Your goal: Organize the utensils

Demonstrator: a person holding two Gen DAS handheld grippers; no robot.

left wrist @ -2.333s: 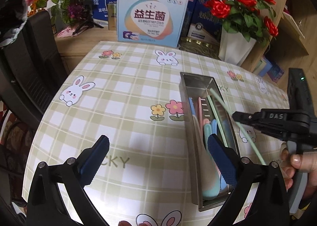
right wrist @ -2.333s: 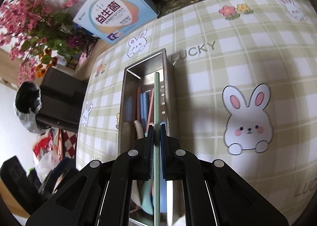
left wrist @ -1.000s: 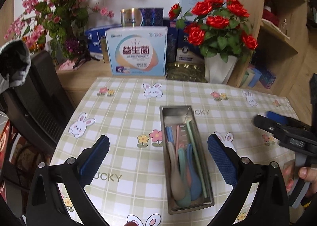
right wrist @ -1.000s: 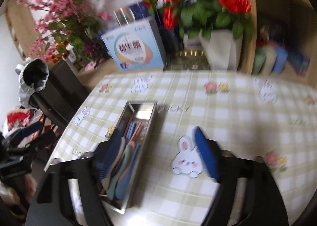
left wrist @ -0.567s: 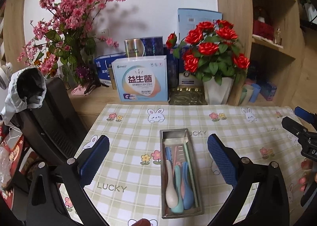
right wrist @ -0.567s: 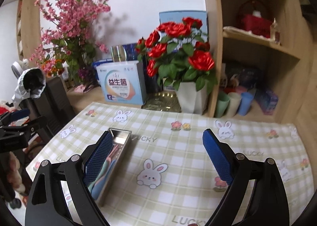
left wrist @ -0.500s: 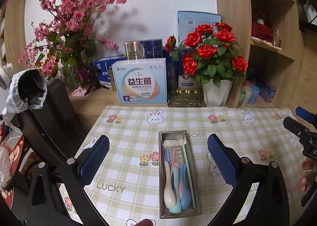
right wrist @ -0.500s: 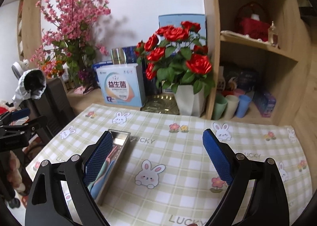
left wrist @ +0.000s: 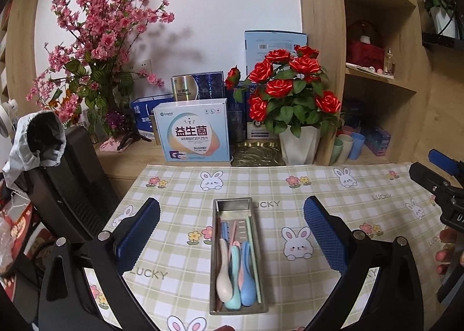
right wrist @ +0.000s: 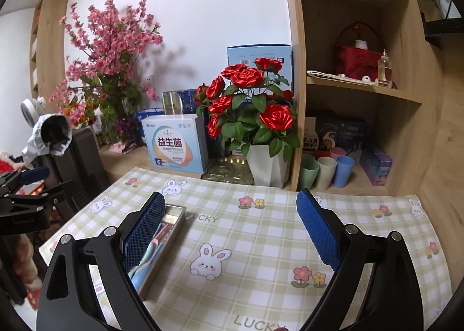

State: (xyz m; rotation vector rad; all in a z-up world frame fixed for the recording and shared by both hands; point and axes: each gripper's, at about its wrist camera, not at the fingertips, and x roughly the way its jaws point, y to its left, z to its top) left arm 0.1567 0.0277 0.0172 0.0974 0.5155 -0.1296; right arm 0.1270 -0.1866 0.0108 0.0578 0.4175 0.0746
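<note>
utensils in the tray, both tongs wide open

you hold the left gripper (left wrist: 232,232) and right gripper (right wrist: 230,232) above the checked tablecloth (left wrist: 333,200), jaws spread wide, gripping nothing. the metal tray (left wrist: 215,258) sits between the left fingers, below them; spoons (left wrist: 232,270) and a green chopstick (left wrist: 252,249) lie inside it. in the right view it lies behind the left finger.

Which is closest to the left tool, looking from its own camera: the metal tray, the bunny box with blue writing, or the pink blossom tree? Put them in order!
1. Metal tray, between the left tool's fingers.
2. Box, behind the table.
3. Pink blossoms, far left, by the wall.
</note>
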